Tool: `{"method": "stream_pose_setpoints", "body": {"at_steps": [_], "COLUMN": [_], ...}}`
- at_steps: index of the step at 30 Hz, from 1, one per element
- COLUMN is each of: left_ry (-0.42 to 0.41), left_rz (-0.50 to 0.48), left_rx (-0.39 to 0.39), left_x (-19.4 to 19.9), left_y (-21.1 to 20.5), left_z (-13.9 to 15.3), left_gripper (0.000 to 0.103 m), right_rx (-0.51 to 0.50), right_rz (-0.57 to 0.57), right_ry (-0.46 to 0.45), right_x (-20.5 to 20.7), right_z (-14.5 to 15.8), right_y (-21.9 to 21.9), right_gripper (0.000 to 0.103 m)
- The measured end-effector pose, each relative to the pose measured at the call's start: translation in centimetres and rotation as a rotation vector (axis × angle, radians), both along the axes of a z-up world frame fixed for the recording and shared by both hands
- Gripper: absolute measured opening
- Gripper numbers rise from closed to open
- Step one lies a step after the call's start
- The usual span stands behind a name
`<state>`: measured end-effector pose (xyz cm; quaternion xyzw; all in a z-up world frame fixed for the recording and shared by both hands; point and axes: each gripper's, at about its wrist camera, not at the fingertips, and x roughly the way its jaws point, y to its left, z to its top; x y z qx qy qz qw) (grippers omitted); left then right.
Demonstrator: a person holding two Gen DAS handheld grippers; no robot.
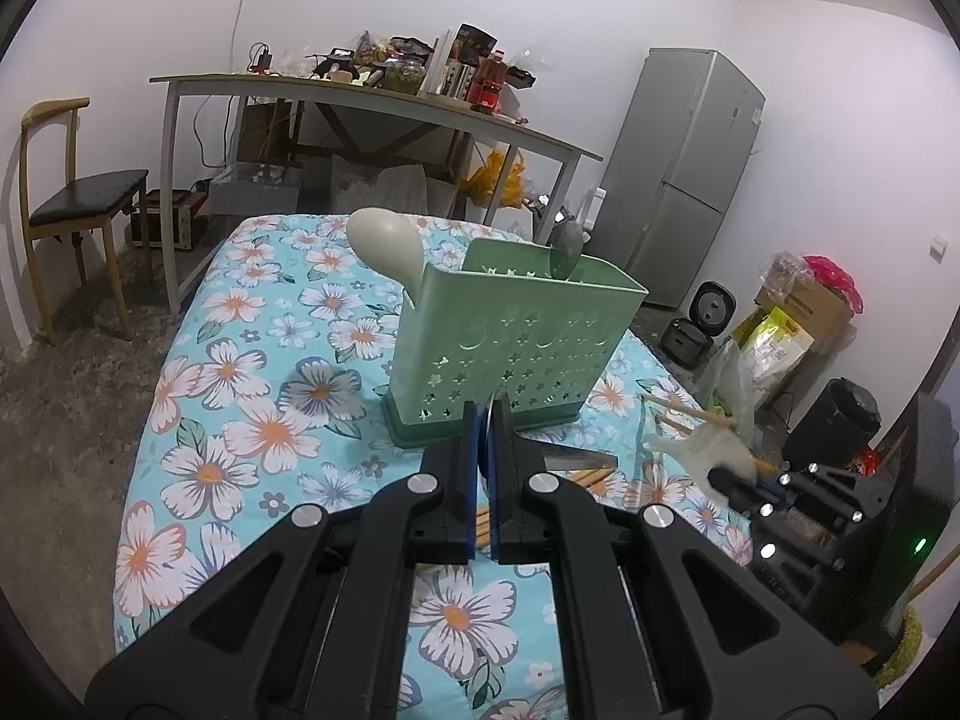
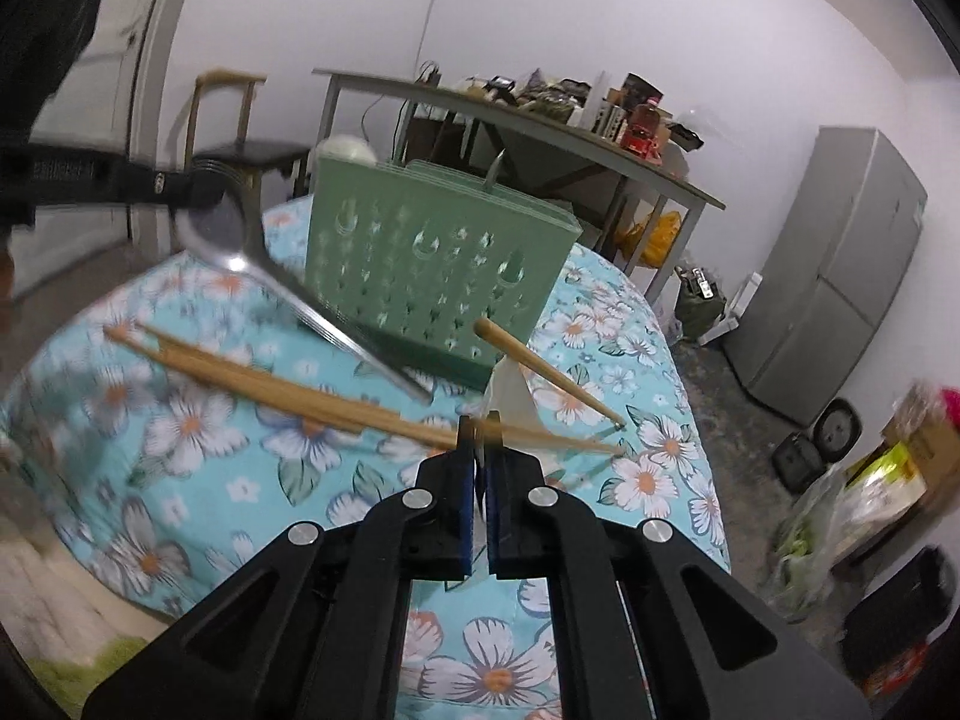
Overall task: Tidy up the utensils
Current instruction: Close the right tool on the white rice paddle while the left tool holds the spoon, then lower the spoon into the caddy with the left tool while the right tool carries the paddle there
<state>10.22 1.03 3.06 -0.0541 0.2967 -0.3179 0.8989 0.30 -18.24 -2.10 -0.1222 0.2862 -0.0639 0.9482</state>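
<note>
A green perforated utensil holder [image 1: 510, 348] stands on the floral tablecloth [image 1: 240, 420]; it also shows in the right wrist view [image 2: 432, 258]. A cream ladle [image 1: 384, 240] and a dark spoon [image 1: 567, 249] stick out of it. My left gripper [image 1: 485, 414] is shut on a metal spoon [image 2: 282, 282], seen hanging from it in the right wrist view. My right gripper [image 2: 480, 426] is shut on a white plastic utensil [image 2: 510, 396], which also shows in the left wrist view [image 1: 702, 450]. Wooden chopsticks [image 2: 270, 384] lie on the cloth in front of the holder.
A cluttered grey table [image 1: 372, 96] stands behind, a wooden chair [image 1: 72, 198] at the left, a grey fridge [image 1: 690, 174] at the right. Bags, boxes and small appliances [image 1: 780, 324] sit on the floor at the right.
</note>
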Motion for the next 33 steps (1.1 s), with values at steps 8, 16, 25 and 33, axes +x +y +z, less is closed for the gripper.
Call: {"method": "stream_pose_setpoints", "body": {"at_steps": [8,16,25,33], "left_ry": [-0.028,-0.055,-0.100,-0.107], "left_rz": [-0.012,-0.017,-0.005,0.009], "left_rx": [-0.009,-0.020,-0.033,-0.046], "left_x": [-0.4,-1.0,-1.2,-1.0], "left_y": [-0.1,0.1,0.6,1.0], "left_z": [0.9,1.8,3.4,3.9], "left_gripper": [0.002,0.002,0.002,0.002], "right_rx": [0.135,0.242,0.413,0.686], "right_rz": [-0.013,-0.001,0.033,0.078], "right_ry": [-0.062,-0.137,-0.201,-0.211], "right_x": [-0.8,-1.2,-0.9,0.9], "right_z": [2.5,5.1,7.2,7.9], "right_y": [-2.3,-3.7,-6.6,-11.2], "right_gripper": [0.003,0.003,0.003,0.003]}}
